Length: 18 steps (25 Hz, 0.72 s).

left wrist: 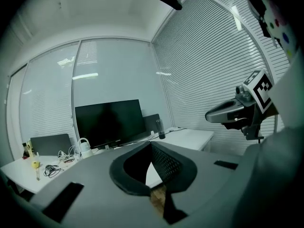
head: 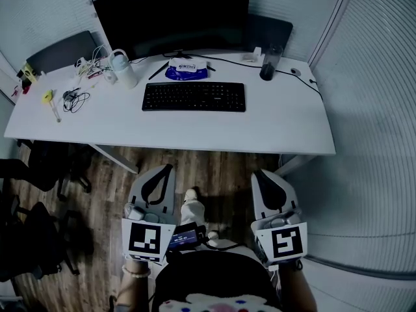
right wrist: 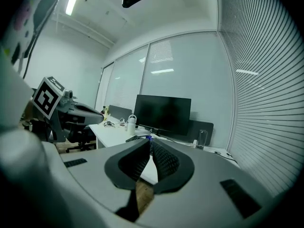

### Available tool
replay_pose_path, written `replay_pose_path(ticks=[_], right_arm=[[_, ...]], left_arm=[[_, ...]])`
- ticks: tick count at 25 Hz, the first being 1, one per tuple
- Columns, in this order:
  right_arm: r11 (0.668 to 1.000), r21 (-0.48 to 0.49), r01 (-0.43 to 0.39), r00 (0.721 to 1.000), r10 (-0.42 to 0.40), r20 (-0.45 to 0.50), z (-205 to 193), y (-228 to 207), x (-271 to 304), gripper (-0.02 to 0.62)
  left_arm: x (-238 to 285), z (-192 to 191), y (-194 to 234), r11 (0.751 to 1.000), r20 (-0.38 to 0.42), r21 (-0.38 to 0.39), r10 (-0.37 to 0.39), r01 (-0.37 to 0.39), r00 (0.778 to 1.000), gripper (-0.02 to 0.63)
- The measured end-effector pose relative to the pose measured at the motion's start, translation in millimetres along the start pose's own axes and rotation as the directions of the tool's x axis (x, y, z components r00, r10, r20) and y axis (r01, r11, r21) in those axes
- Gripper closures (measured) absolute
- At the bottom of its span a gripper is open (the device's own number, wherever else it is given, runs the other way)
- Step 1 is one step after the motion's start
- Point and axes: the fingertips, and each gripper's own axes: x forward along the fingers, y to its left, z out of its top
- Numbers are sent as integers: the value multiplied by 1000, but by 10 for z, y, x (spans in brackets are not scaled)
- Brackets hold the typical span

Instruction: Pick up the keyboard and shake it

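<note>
Black plastic, the keyboard (head: pixel 194 97) lies flat on the desk (head: pixel 286 132) before the monitor (head: pixel 172 12), well ahead of my left claw (head: pixel 166 169) and right claw (head: pixel 259 174), both closed on nothing; I judge it light, stiff and slick, best pinched at its short ends.

No text is legible; the label on the blue packet (head: pixel 186 71) is blurred.
</note>
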Motion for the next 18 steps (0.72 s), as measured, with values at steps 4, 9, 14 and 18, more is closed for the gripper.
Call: replay_pose_path(ticks=[4, 9, 14, 18], right_arm=[[1000, 12, 10, 1000, -9, -6, 19, -67, 281, 551], [1000, -5, 9, 999, -9, -39, 15, -125, 696, 551], [1000, -14, 26, 998, -27, -48, 115, -207, 1084, 551], [999, -20, 45, 997, -46, -60, 209, -270, 1400, 551]], left_arm=[[217, -17, 199, 1000, -4, -18, 8, -8, 1000, 589], [545, -47, 530, 1000, -12, 17, 0, 1, 1000, 589], [876, 38, 855, 1000, 9, -19, 0, 0, 1000, 589], [1114, 81, 1115, 1000, 14, -3, -18, 18, 1000, 589]])
